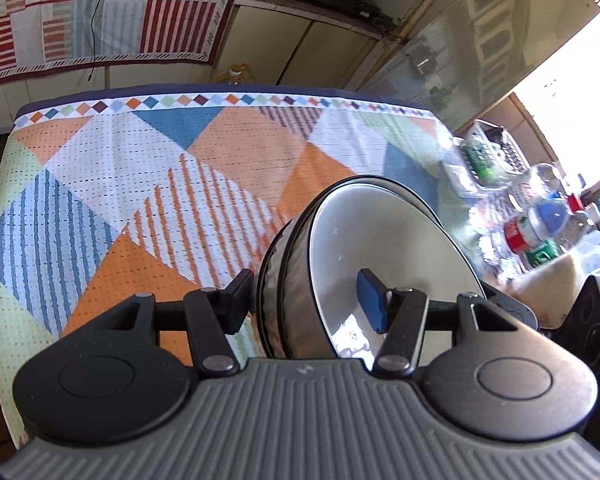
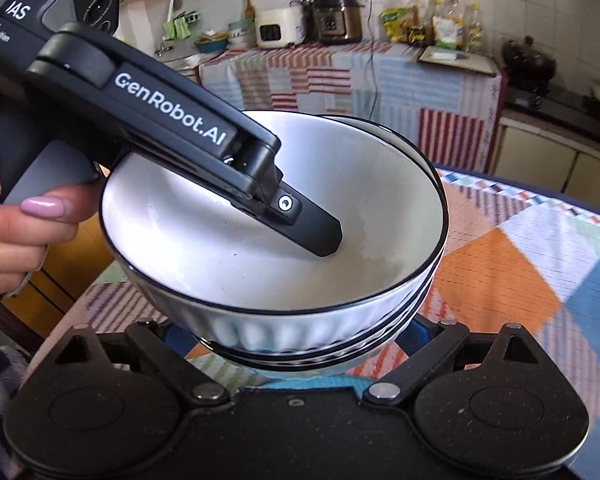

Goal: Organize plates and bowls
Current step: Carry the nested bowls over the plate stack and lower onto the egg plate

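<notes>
L claw (image 1: pixel 312 300): pinches wall of bowl stack (image 1: pixel 380 248), half-wide.
R claw (image 2: pixel 296 344): under stack, grip can't tell.
Tip: keep stack level, lower slowly onto tablecloth (image 1: pixel 140 184).

"GenRobot.AI" on left gripper (image 2: pixel 324 240), "IAS" there

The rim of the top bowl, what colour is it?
Black: a thin line edging the white ribbed ceramic bowl, seen best in the right wrist view.
</notes>
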{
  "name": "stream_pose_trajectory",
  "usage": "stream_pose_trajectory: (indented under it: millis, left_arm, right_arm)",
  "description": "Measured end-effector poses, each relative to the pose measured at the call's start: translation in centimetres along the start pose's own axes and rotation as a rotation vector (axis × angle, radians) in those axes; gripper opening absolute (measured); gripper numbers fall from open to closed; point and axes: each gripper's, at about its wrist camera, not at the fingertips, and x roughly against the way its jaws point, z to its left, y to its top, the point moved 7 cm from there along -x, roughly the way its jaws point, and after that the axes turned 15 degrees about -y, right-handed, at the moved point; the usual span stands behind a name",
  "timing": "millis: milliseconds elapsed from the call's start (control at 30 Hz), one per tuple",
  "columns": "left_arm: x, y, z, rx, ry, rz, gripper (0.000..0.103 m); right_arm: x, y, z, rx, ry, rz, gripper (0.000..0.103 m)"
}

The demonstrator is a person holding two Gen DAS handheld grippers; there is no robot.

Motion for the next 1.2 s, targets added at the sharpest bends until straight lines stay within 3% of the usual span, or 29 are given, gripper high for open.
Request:
stream_pose_trajectory:
  millis: [267,567,767,1200]
  left_arm:
    - [2.6,-3.0,-5.9,-0.054,-0.011,0.016,0.054]
    - [3.3,-7.0,-10.1,-0.072,-0.028,0.029,0.054]
    - [1.7,-9.3,-10.5,-0.061,-0.014,0.052,0.054]
    - [-2.8,-11.9,-8.0,-0.056,0.022,0.089,0.054]
  right_arm:
    - [6.2,-2.0,0.6,-0.035,-0.028,-0.042,0.099]
    - [11.0,-4.7,0.5,-0.037,-0.052,-0.043,0.099]
    - [11.4,-6.7,0.1,-0.038,-0.039,-0.023,0.099]
    - [8.1,-10.0,-0.4,-0.051,-0.050,0.032,0.099]
